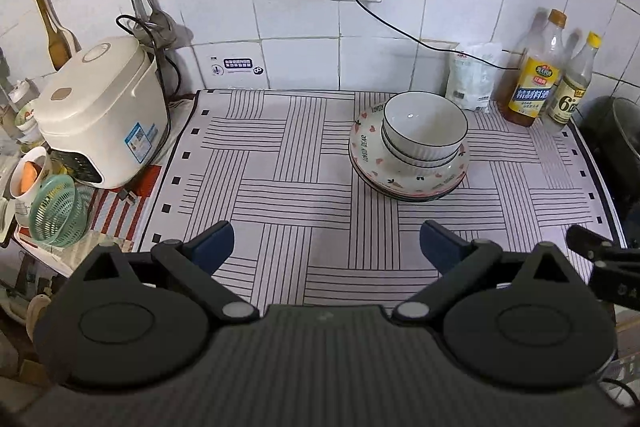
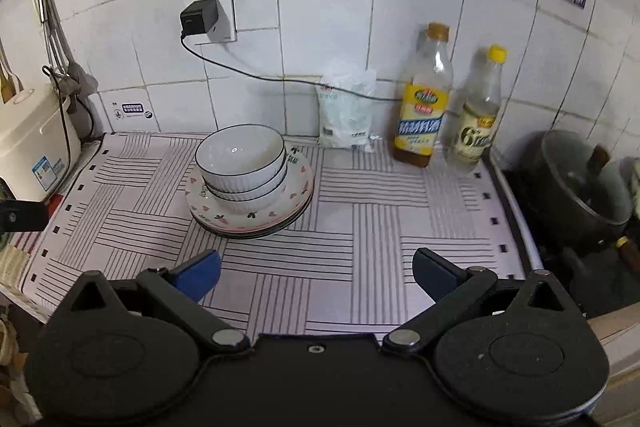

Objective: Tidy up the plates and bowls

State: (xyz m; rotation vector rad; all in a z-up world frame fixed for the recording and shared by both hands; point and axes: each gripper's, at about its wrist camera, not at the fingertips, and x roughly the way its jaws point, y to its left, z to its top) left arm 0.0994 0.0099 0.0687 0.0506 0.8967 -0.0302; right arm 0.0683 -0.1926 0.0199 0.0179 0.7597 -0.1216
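Bowls nested on plates, both grippers empty and clear of the stack

The white ribbed bowls with dark rims [image 1: 425, 129] sit nested one inside another on the pile of heart-patterned ceramic plates [image 1: 370, 163], one compact stack toward the back of the striped mat [image 1: 280, 195], near the bottles [image 1: 534, 79], likely to save counter room. The left gripper [image 1: 327, 245] and right gripper [image 2: 316, 273] hover well apart from it, jaws spread wide with nothing between them, so the sorting looks finished.
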